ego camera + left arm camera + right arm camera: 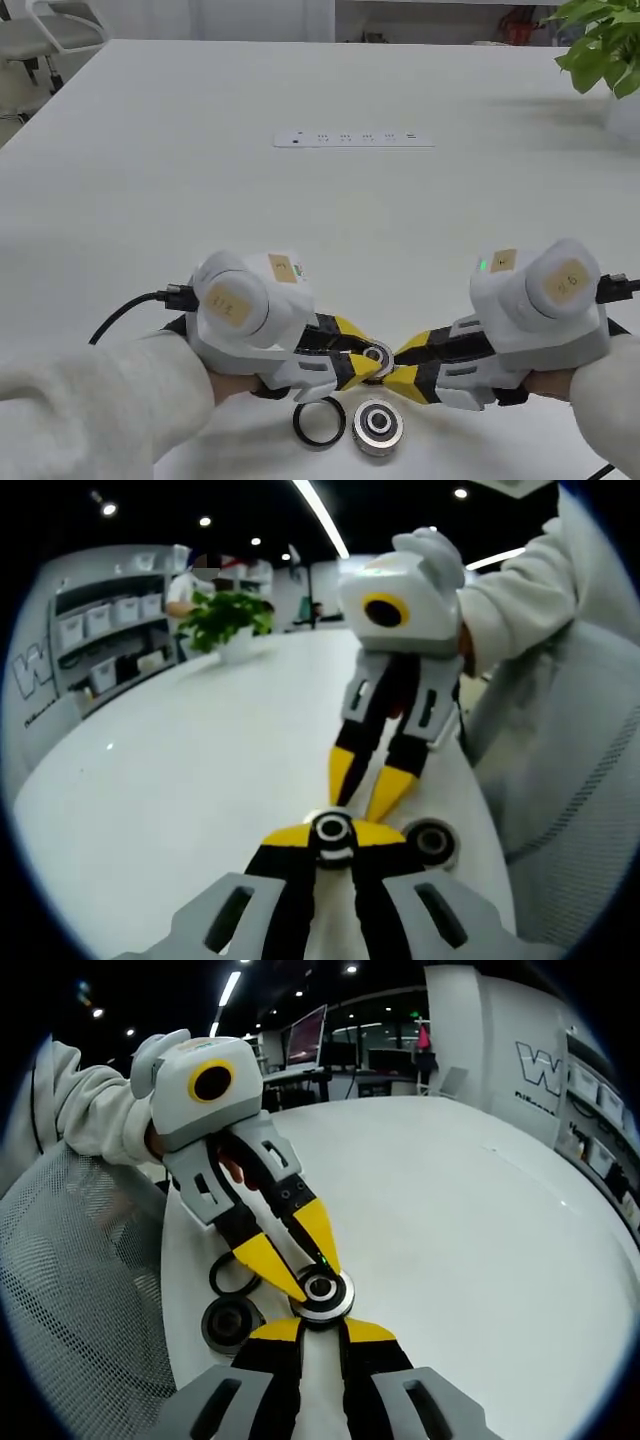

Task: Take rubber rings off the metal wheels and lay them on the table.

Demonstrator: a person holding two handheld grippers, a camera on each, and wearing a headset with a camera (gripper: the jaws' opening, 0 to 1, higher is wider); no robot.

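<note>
Low at centre in the head view, my left tongs (364, 364) and right tongs (392, 367) meet on a metal wheel (376, 354), mostly hidden between their tips. A rubber ring (296, 422) and a second wheel (378, 424) lie just below on the table (300, 230).

Left gripper view: my left tongs (331, 836) clamp the metal wheel (332, 828), and the right tongs (358, 806), barely parted, touch its far edge.

Right gripper view: whether the right tongs (322, 1331) grip it I cannot tell. The left tongs (310, 1278) half hide the rubber ring (214, 1278).
</note>
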